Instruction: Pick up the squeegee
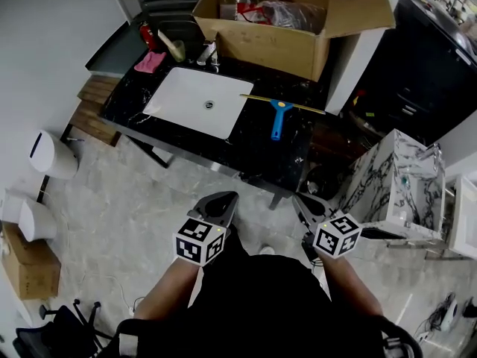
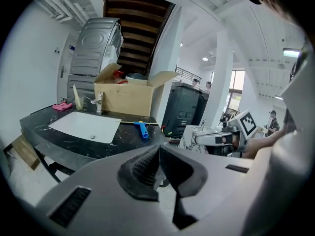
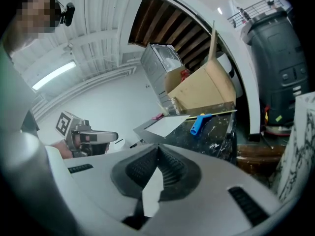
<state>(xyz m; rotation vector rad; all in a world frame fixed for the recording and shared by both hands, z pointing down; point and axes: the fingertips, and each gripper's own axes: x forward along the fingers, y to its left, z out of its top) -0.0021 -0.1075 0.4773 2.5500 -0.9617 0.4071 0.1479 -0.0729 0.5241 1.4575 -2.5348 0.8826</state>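
Observation:
The squeegee [image 1: 279, 115] has a blue handle and a long thin yellow-edged blade. It lies flat on the black marble counter [image 1: 253, 144], just right of the white sink basin [image 1: 197, 100]. It also shows in the left gripper view as the squeegee [image 2: 142, 129] and in the right gripper view as the squeegee [image 3: 200, 123]. My left gripper [image 1: 226, 201] and right gripper [image 1: 302, 202] hang side by side over the floor in front of the counter, well short of it. Both point toward the counter. Each pair of jaws meets at the tips with nothing between them.
An open cardboard box [image 1: 283, 28] full of items stands at the counter's back, beside a faucet [image 1: 211, 53] and a pink cloth [image 1: 151, 62]. A marble-patterned cabinet [image 1: 395, 181] stands to the right. White bins [image 1: 52, 155] and a small carton [image 1: 30, 263] sit at left.

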